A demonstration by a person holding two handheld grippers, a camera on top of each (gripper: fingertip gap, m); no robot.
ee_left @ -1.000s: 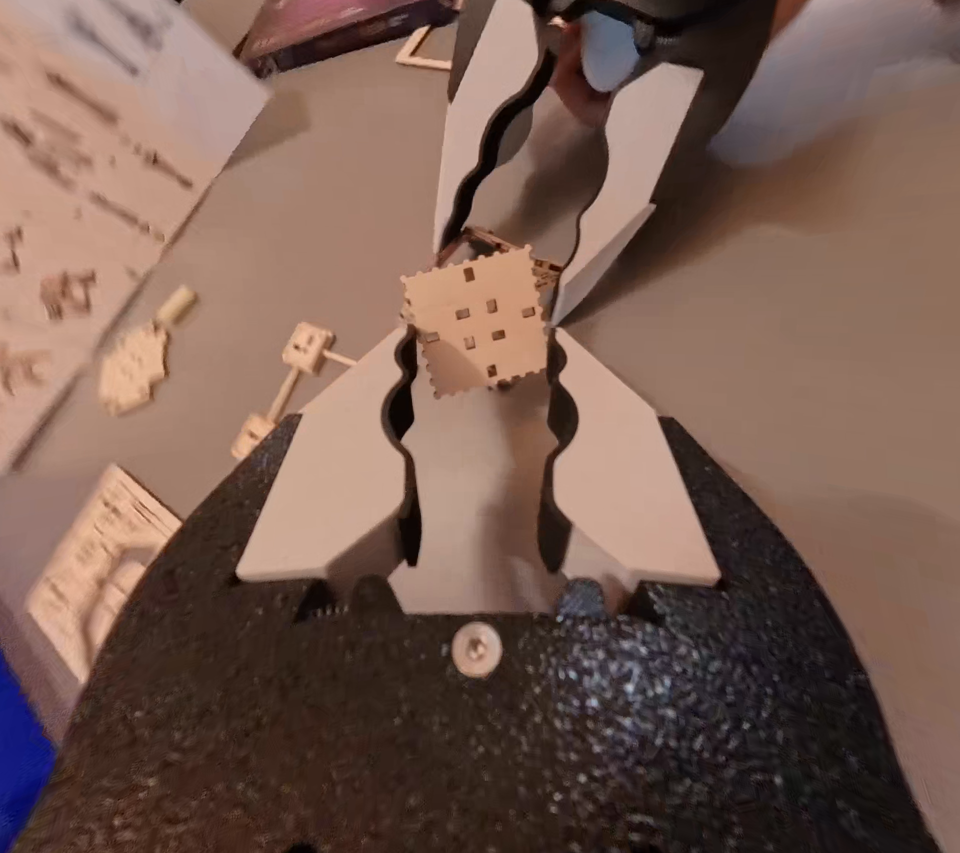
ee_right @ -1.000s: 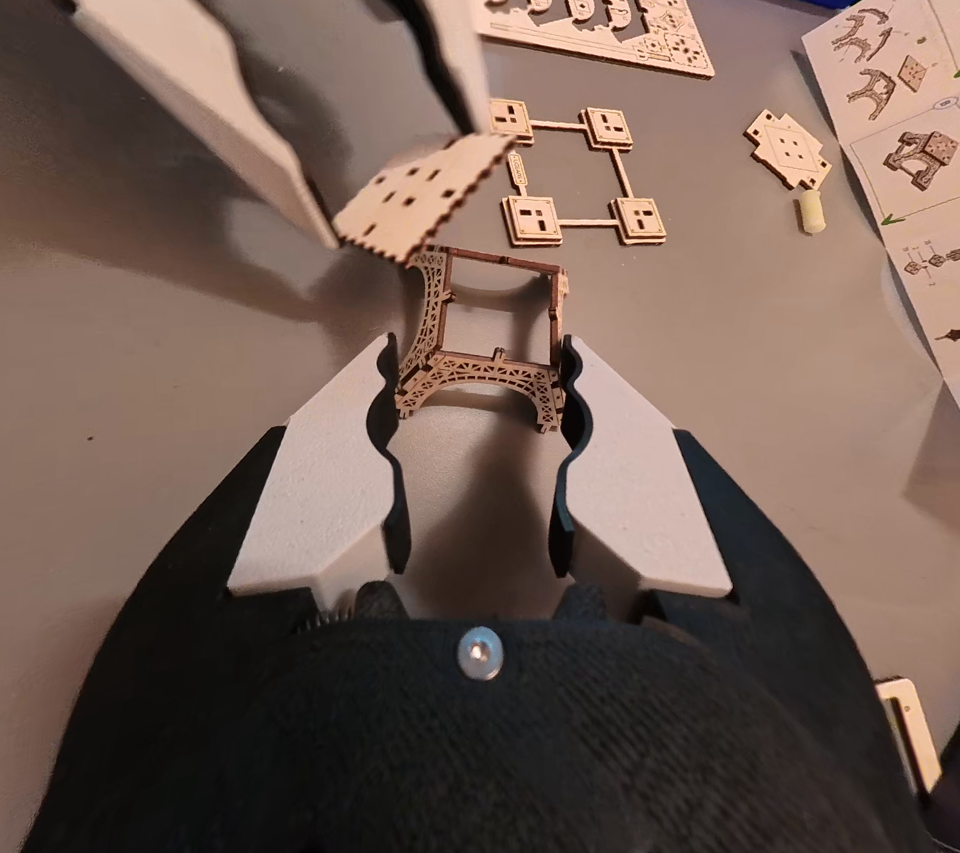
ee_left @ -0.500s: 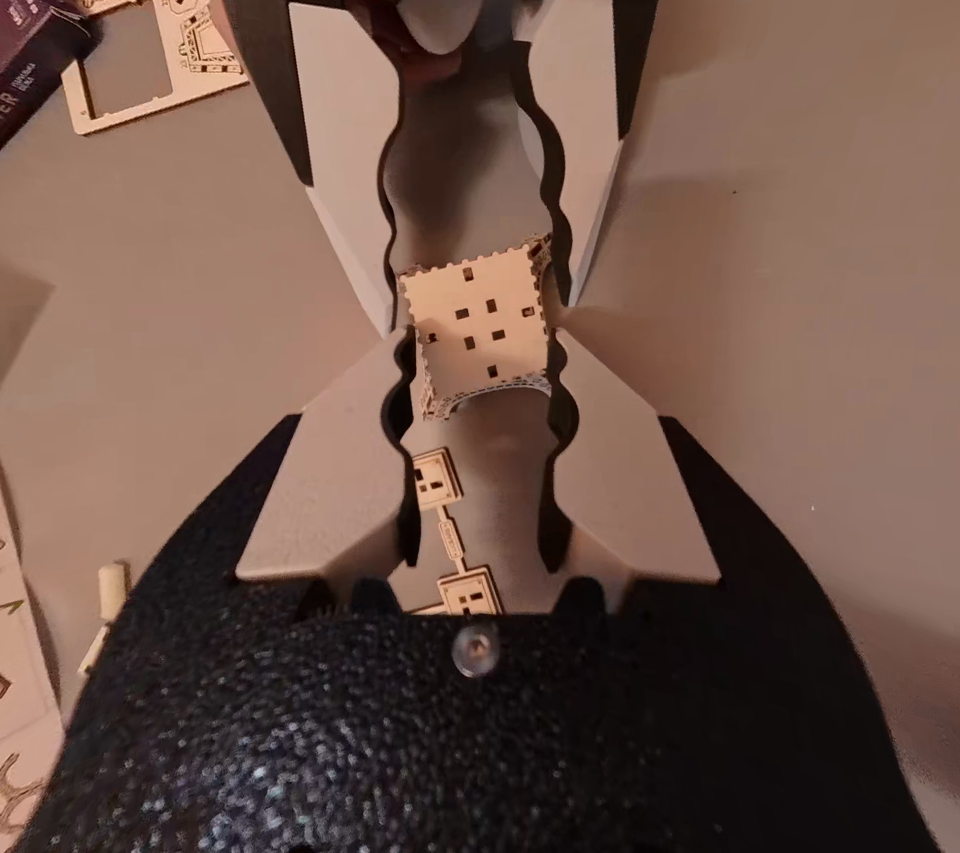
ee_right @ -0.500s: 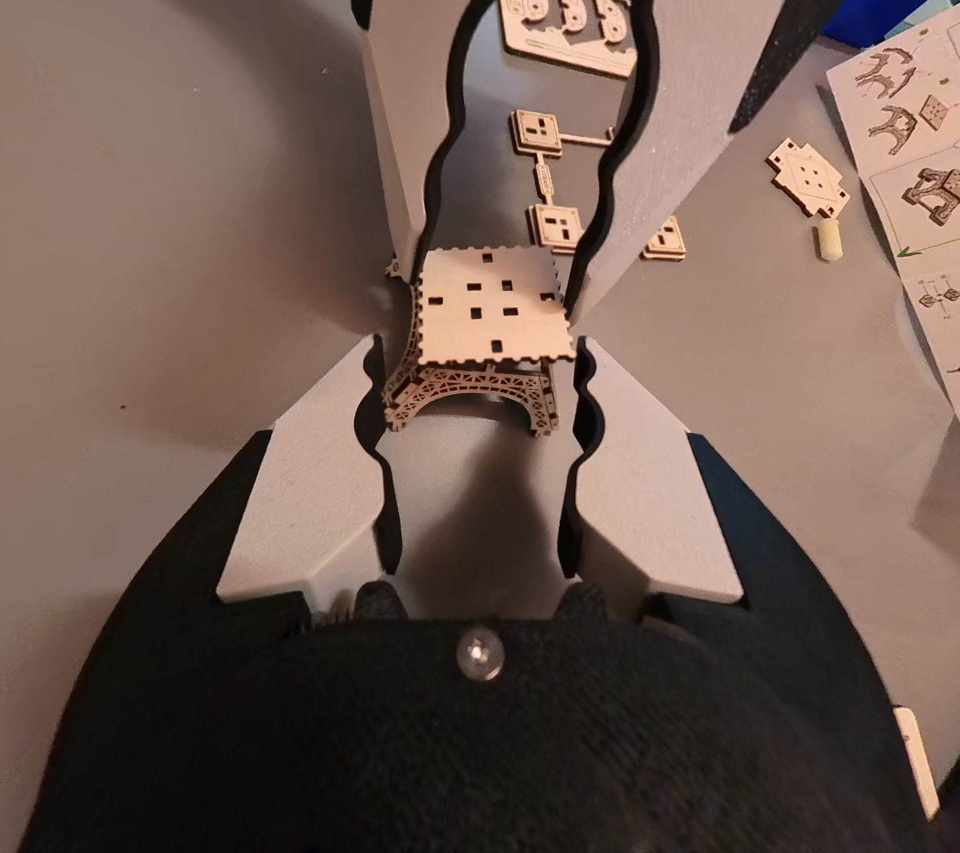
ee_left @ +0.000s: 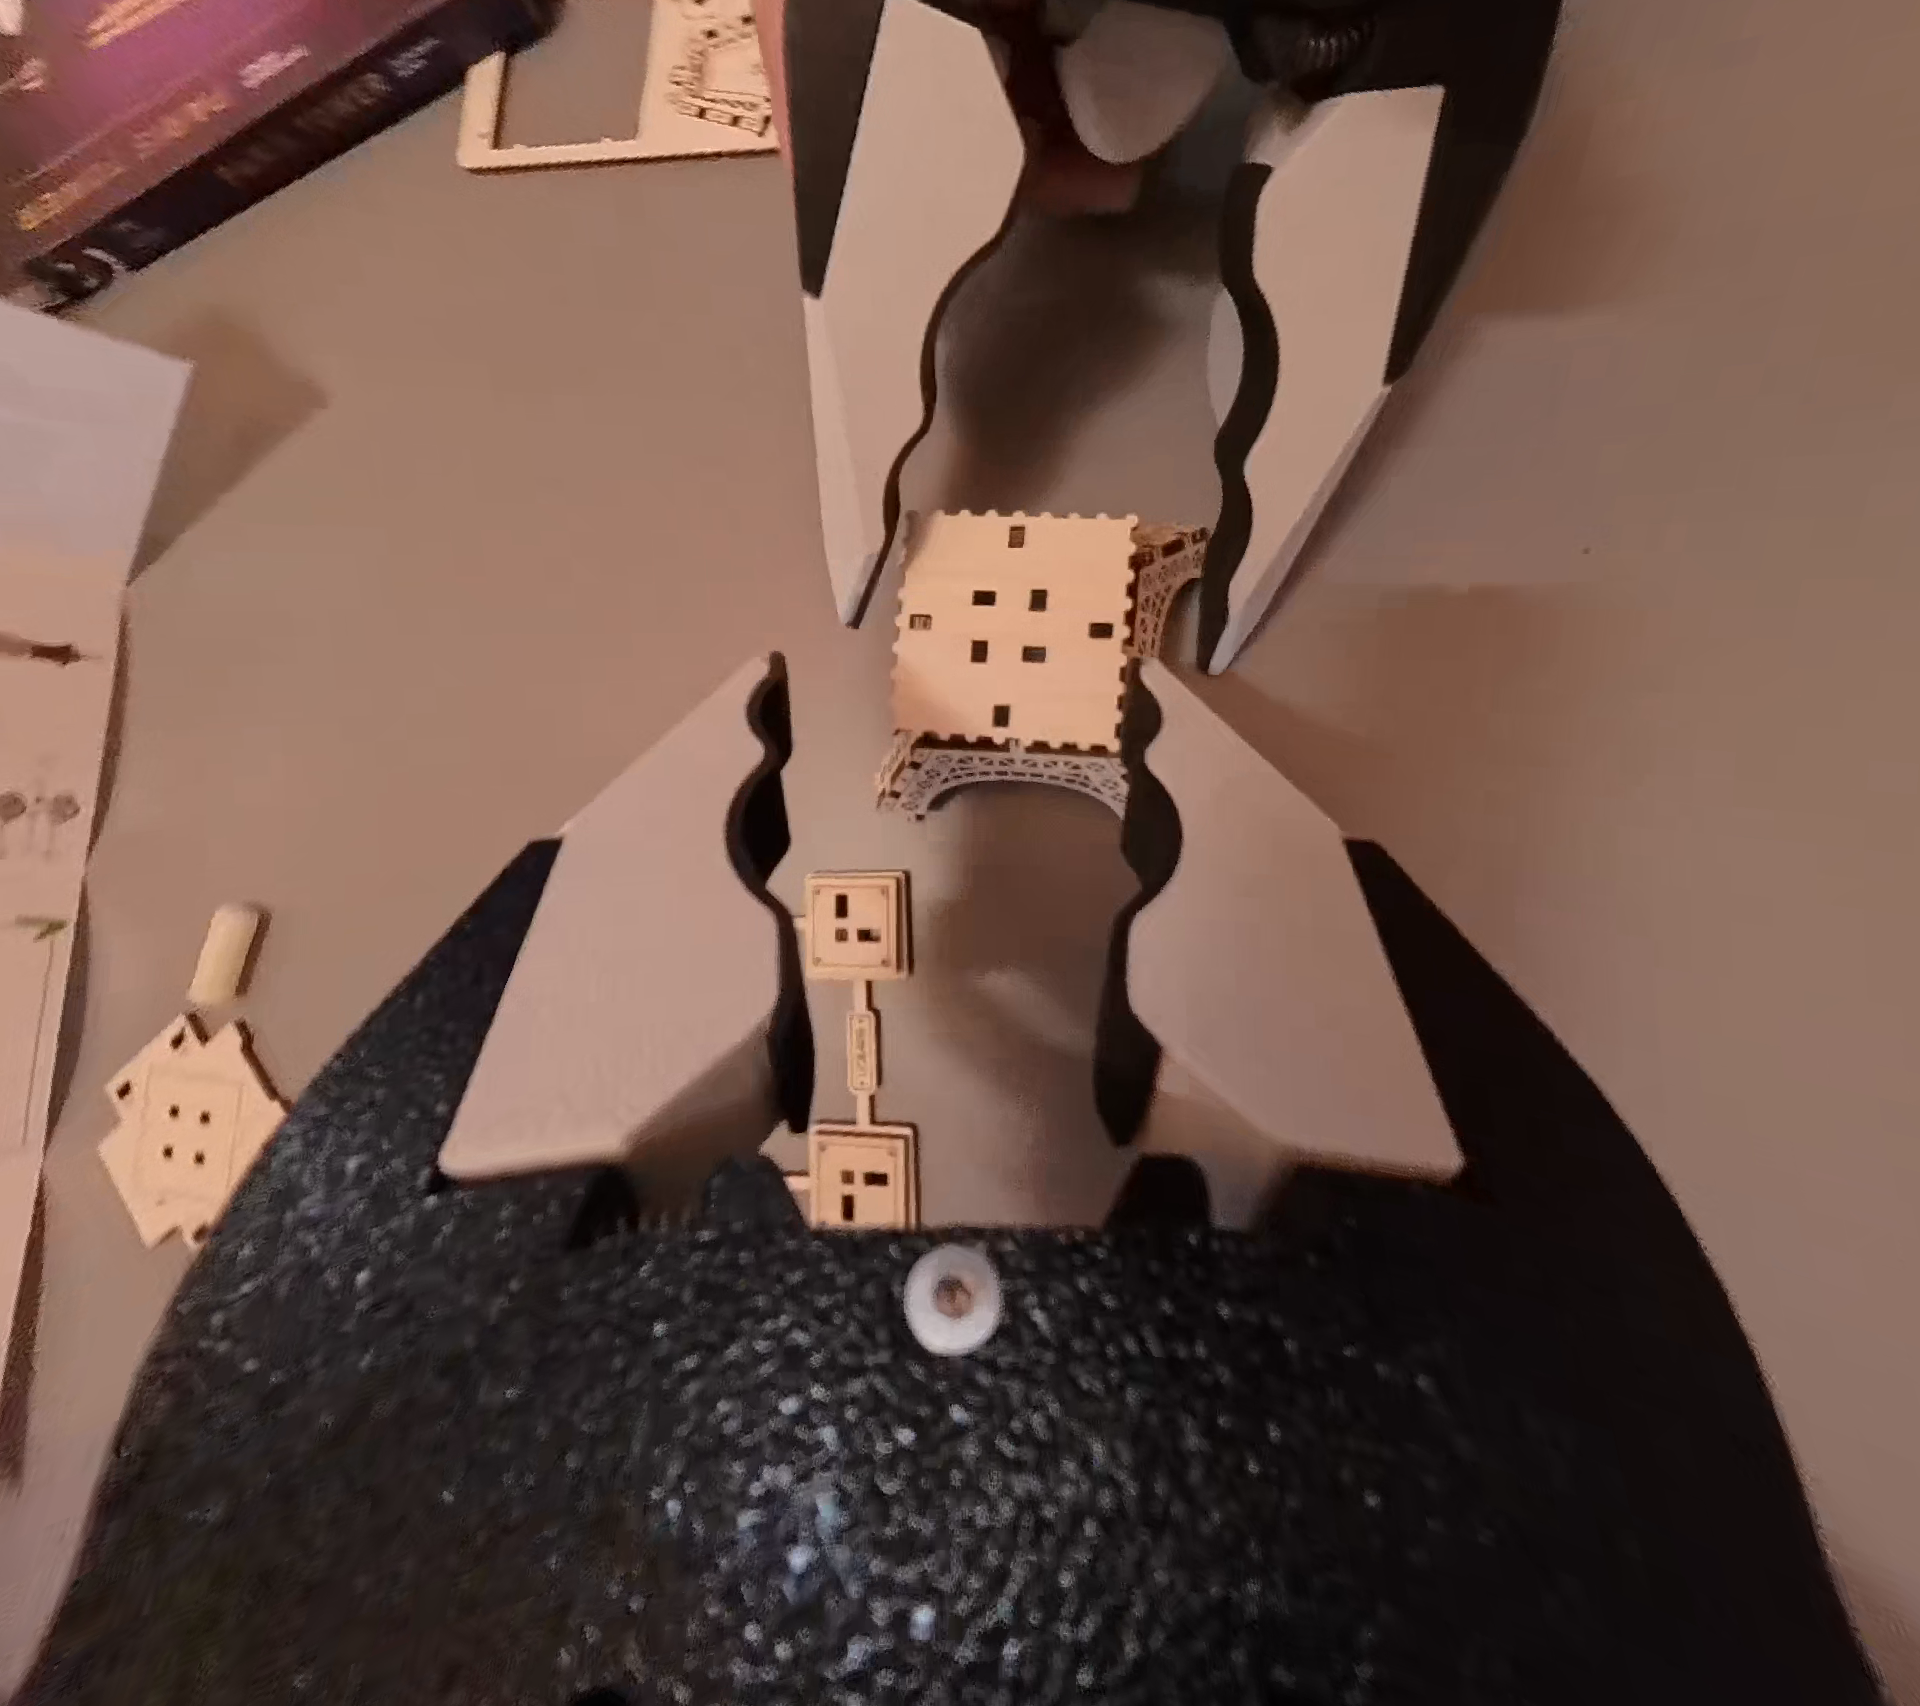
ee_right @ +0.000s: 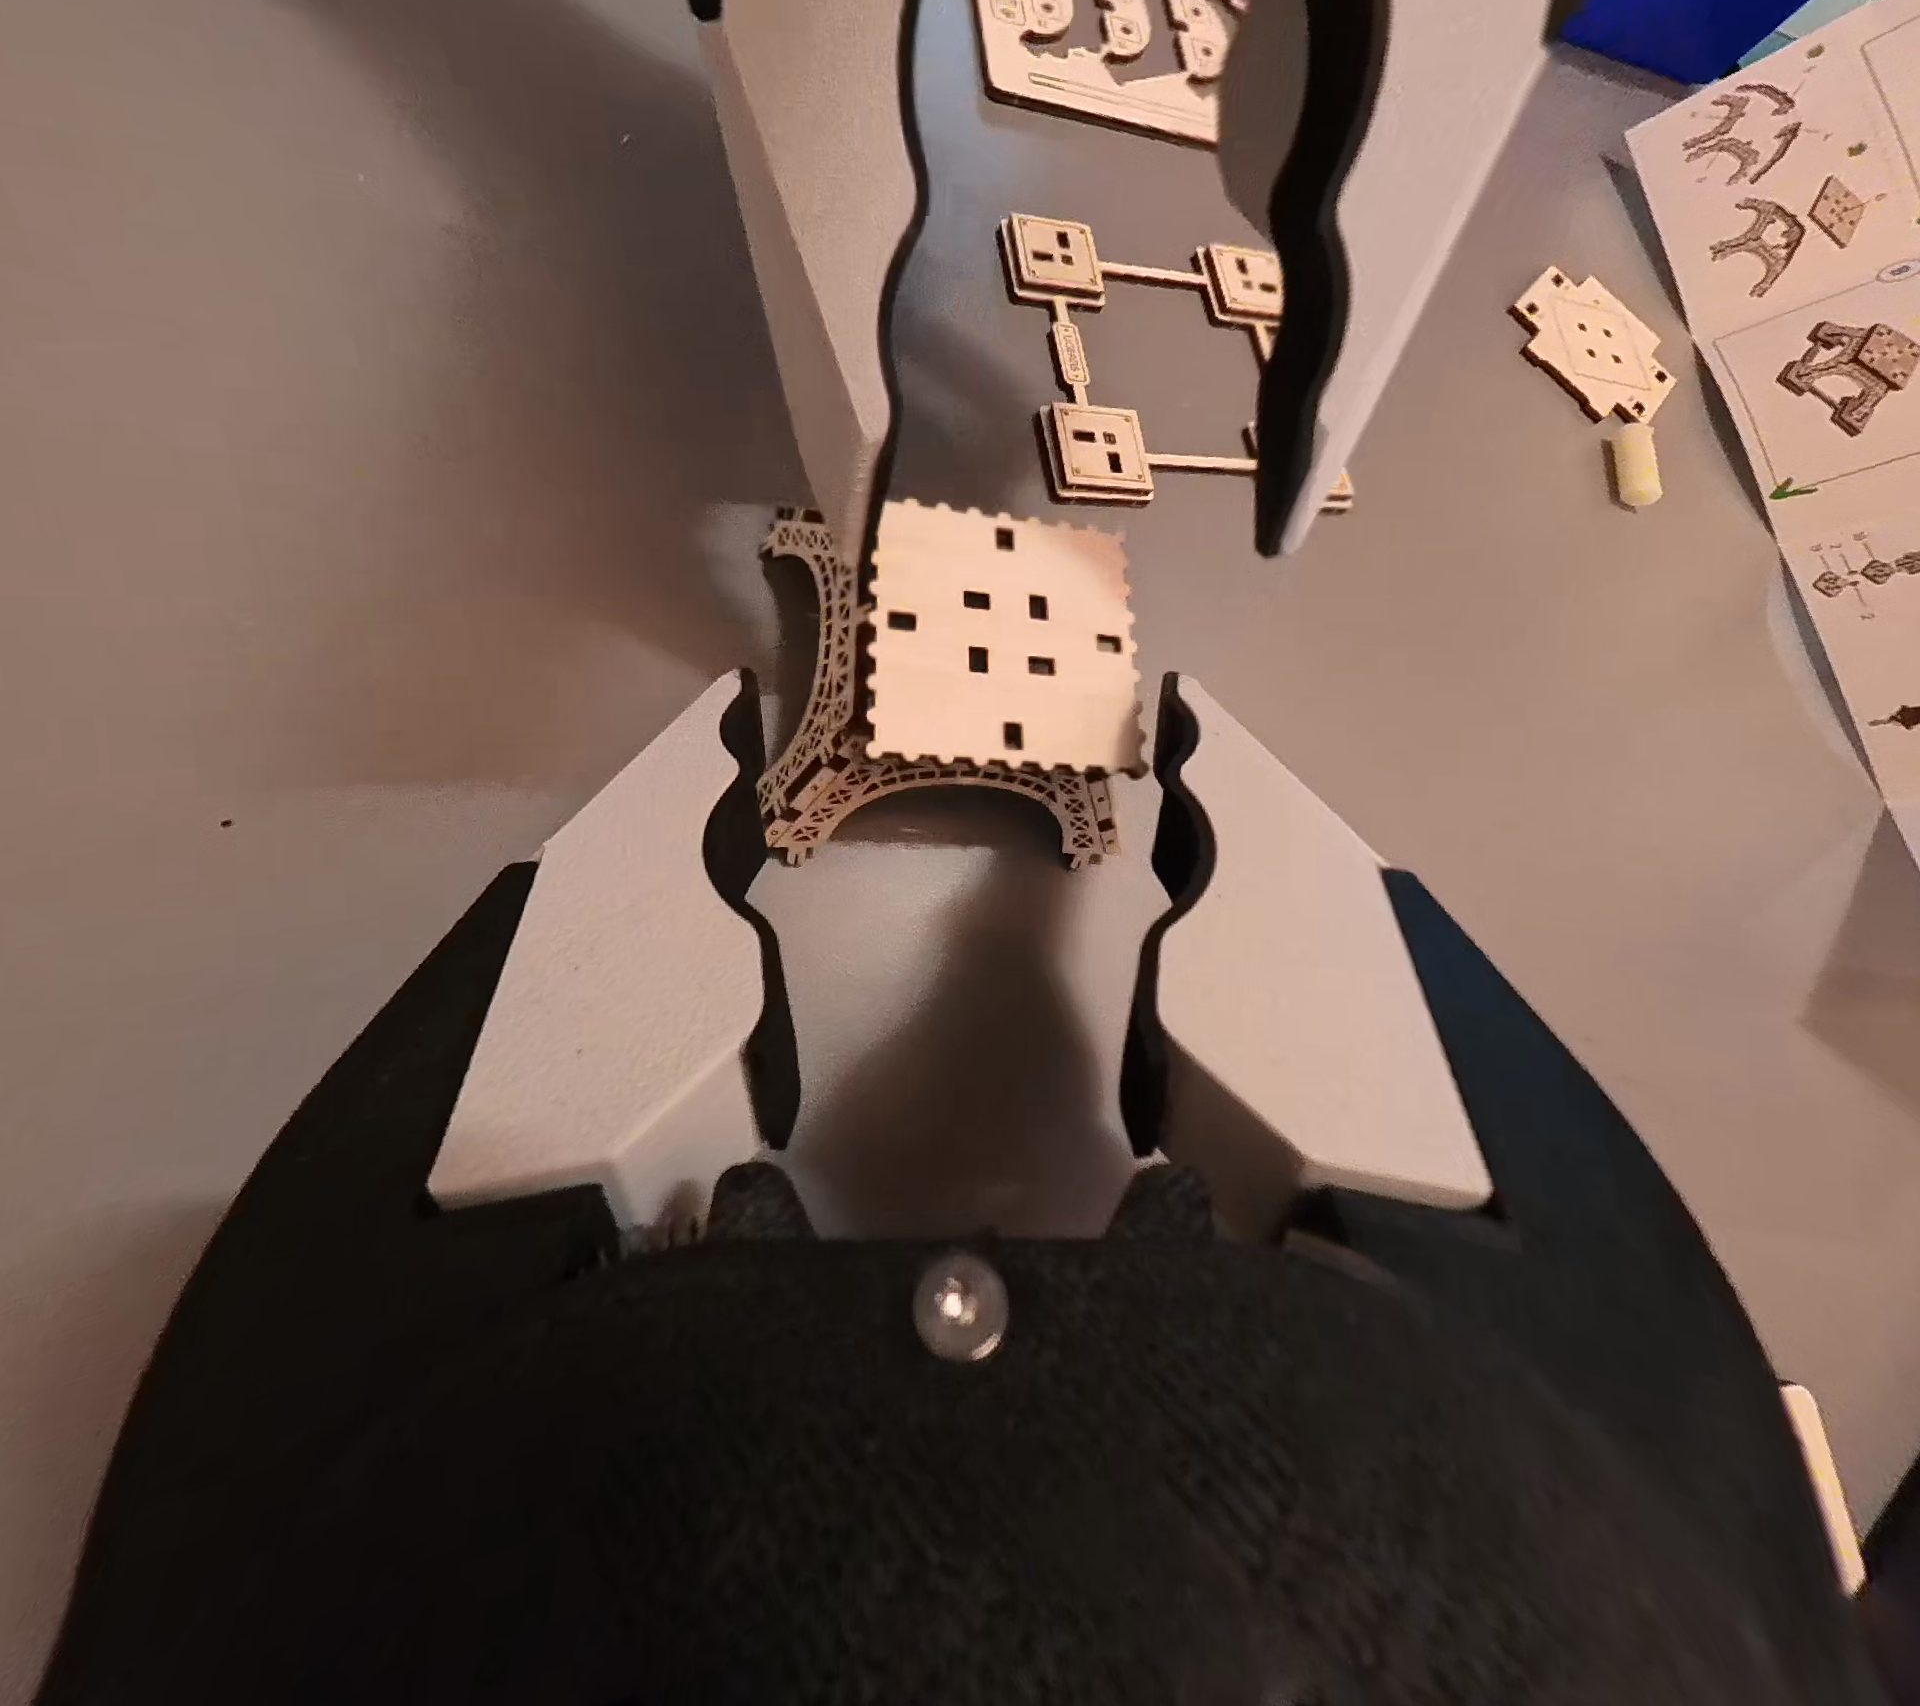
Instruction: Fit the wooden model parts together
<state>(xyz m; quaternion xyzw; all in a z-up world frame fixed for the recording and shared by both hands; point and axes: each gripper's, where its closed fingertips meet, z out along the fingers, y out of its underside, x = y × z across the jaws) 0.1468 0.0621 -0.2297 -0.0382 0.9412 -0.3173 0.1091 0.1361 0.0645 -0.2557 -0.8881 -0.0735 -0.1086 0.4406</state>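
Note:
A lattice-arched wooden base (ee_right: 826,700) stands on the grey table. A square plate with small slots (ee_right: 1003,648) lies on top of it, also in the left wrist view (ee_left: 1013,628) over the arches (ee_left: 1003,771). My left gripper (ee_left: 958,674) is open, its fingers spread wider than the plate; it comes in from the far side in the right wrist view (ee_right: 1075,524). My right gripper (ee_right: 958,690) is open around the base's front legs with small gaps; it faces me in the left wrist view (ee_left: 1039,638).
A frame of four linked wooden squares (ee_right: 1091,451) lies just behind the model. A cut-out parts sheet (ee_right: 1101,25), a cross-shaped piece (ee_right: 1590,347), a small cream peg (ee_right: 1633,461) and instruction sheets (ee_right: 1818,254) lie around. A purple box (ee_left: 239,15) sits at the far left. The tips of both grippers are at nearly the same place.
My left gripper carried the plate onto the arched base, then opened and let it go. My right gripper loosened its hold on the base. The plate now rests on the base.

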